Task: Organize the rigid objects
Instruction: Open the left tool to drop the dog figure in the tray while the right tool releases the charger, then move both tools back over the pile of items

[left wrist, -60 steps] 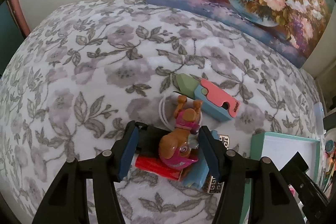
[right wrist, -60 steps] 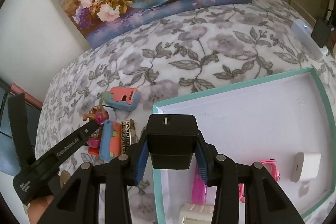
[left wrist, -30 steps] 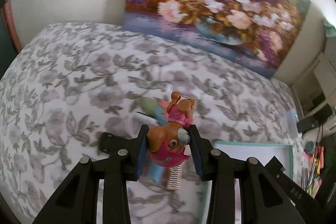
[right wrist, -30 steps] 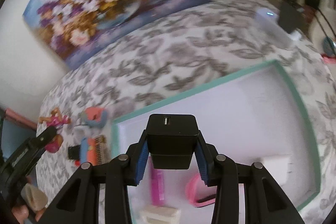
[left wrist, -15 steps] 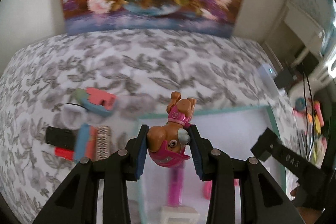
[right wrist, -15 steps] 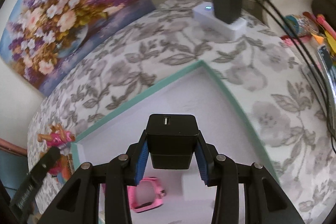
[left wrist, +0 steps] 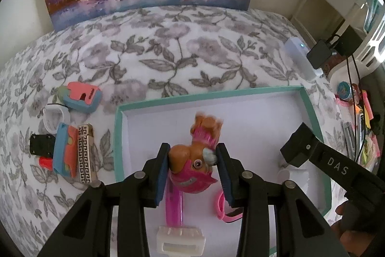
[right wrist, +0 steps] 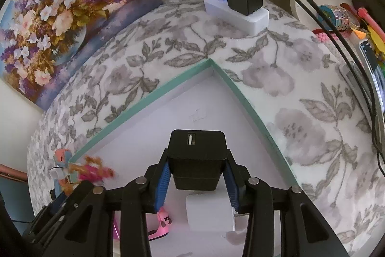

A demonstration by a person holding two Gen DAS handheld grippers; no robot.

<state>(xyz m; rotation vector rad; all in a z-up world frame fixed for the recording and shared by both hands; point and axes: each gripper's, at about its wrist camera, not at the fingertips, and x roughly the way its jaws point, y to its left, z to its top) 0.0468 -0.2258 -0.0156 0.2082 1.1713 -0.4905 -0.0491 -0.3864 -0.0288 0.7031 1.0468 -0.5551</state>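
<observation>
The toy dog, clamped in the left claw whose jaws have just been opening, hangs over the teal-rimmed tray and may tumble onto the pink lighter, while the right claw clamps a black charger.

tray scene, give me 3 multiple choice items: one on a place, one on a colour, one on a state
1. Where is the harmonica?
A. in the tray
B. on the blanket left of the tray
C. in the right gripper

2. What colour is the tray rim?
A. teal
B. red
C. black

3. What does the right gripper hold?
A. nothing
B. a toy dog
C. a black charger

Key: 1 B, it lies outside the rim on the blanket. 2 A, teal edge, white floor. 3 C, the pads clamp the charger; the left gripper has the dog.
</observation>
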